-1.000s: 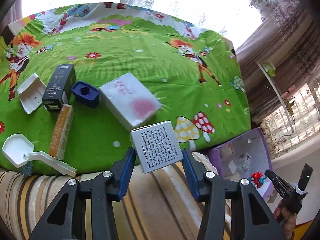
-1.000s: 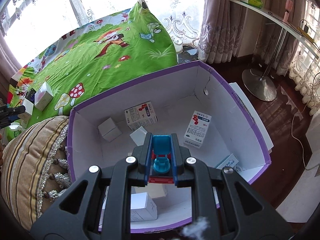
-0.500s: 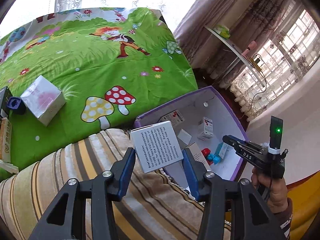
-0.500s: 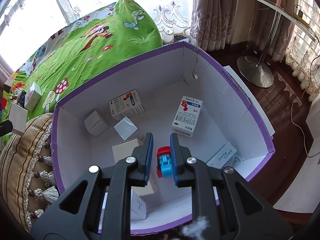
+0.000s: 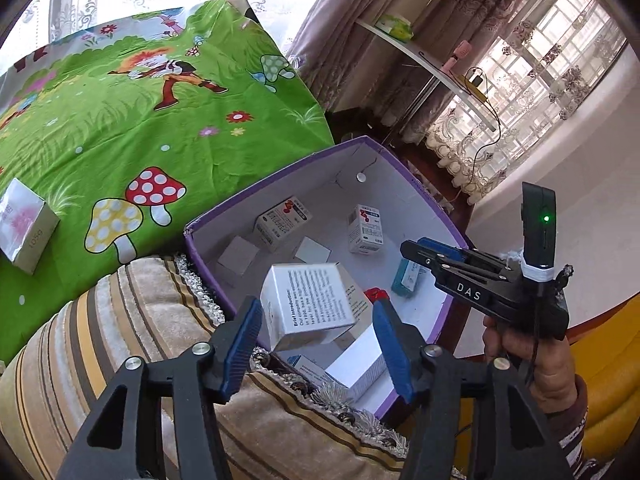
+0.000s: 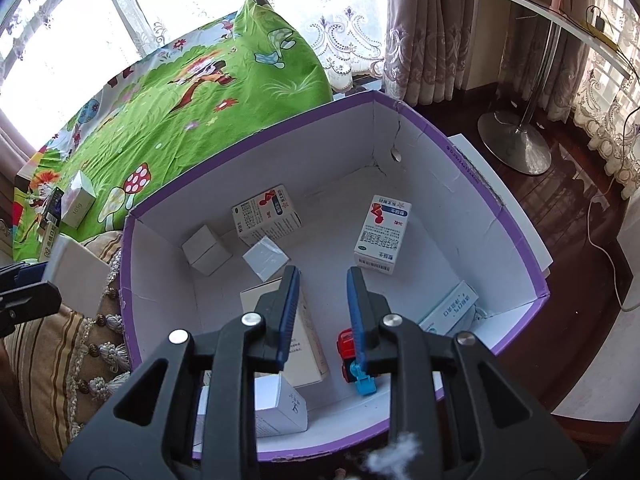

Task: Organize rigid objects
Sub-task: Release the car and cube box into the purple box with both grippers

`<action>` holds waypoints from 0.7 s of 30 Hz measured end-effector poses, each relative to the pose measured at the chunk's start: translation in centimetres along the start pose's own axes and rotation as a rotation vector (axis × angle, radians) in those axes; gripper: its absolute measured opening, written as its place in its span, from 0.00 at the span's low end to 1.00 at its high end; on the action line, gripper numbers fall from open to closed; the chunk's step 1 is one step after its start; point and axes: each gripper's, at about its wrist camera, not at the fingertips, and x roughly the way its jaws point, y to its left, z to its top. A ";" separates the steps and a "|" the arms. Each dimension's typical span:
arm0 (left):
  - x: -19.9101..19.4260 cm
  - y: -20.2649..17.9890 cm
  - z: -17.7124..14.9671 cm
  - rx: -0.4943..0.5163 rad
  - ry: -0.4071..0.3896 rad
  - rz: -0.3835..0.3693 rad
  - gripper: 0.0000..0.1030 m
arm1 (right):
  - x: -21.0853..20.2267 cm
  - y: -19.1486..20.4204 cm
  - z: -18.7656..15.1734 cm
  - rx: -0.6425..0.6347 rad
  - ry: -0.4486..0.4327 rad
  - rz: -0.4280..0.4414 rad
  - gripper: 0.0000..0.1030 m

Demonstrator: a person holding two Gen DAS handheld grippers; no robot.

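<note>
Presently the left gripper (image 5: 316, 328) had its jaws spread wide, touching nothing; the white printed carton (image 5: 310, 304) hung tilted between them, free of both pads, just inside the near-left wall of the purple storage box (image 5: 280, 186). The carton appeared light, stiff cardboard with smooth faces; its two broad flat sides would offer the best hold, though hard squeezing might dent it. The right gripper (image 6: 322, 288) was likewise parted and empty above the box floor, with the red-and-blue toy (image 6: 352, 364) lying below its right finger. Open floor remained toward the far-right corner, between the medicine cartons (image 6: 382, 232). The fringed cushion (image 5: 120, 304) pressed against the box's left wall, so withdrawal likely called for a vertical lift first.
</note>
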 end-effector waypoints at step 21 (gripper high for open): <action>-4.9 2.7 -1.3 0.020 -0.159 0.116 0.64 | -3.0 7.0 0.9 -0.043 -0.068 0.163 0.63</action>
